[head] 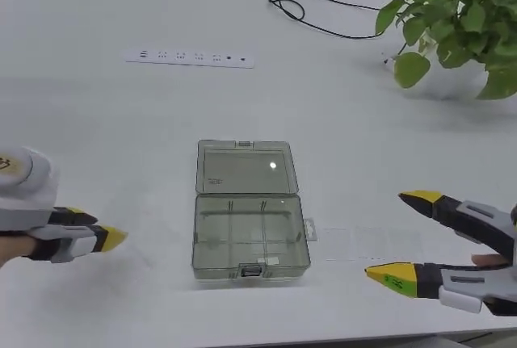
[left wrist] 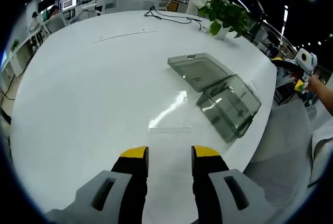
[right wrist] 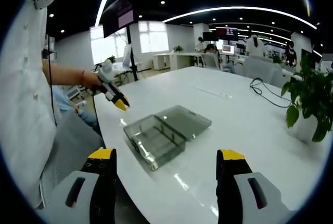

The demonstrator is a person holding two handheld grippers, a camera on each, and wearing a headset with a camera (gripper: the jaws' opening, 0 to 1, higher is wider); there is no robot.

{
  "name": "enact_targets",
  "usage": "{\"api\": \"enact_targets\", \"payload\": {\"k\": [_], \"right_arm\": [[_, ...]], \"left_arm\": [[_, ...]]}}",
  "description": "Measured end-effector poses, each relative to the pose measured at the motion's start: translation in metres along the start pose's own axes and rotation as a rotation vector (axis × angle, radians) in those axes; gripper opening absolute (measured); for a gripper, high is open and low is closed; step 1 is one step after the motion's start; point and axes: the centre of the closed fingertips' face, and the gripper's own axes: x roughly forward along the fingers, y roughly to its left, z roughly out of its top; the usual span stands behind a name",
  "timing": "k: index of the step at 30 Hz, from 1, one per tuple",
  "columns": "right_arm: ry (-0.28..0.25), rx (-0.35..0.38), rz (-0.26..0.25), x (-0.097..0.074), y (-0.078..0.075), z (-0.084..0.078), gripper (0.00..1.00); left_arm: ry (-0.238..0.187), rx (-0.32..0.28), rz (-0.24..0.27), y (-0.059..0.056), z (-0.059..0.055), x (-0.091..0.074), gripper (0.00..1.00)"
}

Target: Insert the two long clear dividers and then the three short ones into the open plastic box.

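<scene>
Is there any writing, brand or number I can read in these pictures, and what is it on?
No text is legible.
Mark on the box lid: too small to read.
Green print on the right gripper: blurred.
Logo on the left gripper: blurred.

Bright, even light from ceiling strips (right wrist: 244, 10) glares on the white table (left wrist: 78, 104), fisheye edges curving.

The left gripper (head: 103, 228) and the right gripper (head: 402, 235) each had two black fingers (left wrist: 132, 182) with yellow ends, set in light grey shells (left wrist: 99, 198) with a dark oblong slot apiece. The left one carried a rounded white housing (head: 24, 186) with a small orange mark. The person wore a white buttoned shirt (right wrist: 21, 104) and a reddish wristband (right wrist: 82, 74).
</scene>
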Motion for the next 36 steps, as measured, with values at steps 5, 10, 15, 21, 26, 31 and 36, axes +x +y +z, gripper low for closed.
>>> {"api": "enact_targets", "payload": {"k": [5,10,15,21,26,31,36], "right_arm": [[-0.019,-0.006,0.002,0.004,0.005,0.012,0.77],[-0.048,0.007,-0.003,0.011,0.012,0.028,0.72],[-0.088,0.037,0.000,0.019,0.020,0.045,0.67],[-0.121,0.076,0.001,0.030,0.030,0.062,0.62],[-0.124,0.138,0.010,0.041,0.037,0.069,0.58],[-0.140,0.179,0.005,0.052,0.042,0.078,0.54],[-0.135,0.239,0.001,0.062,0.045,0.080,0.46]], "left_arm": [[-0.057,-0.012,-0.029,-0.016,0.013,-0.005,0.31],[-0.111,-0.008,-0.063,-0.034,0.027,-0.010,0.31],[-0.141,0.001,-0.091,-0.050,0.036,-0.012,0.31],[-0.177,0.010,-0.137,-0.074,0.048,-0.013,0.31],[-0.207,0.016,-0.172,-0.093,0.056,-0.012,0.31],[-0.227,0.026,-0.195,-0.106,0.063,-0.012,0.31],[-0.257,0.014,-0.217,-0.119,0.070,-0.013,0.31]]}}
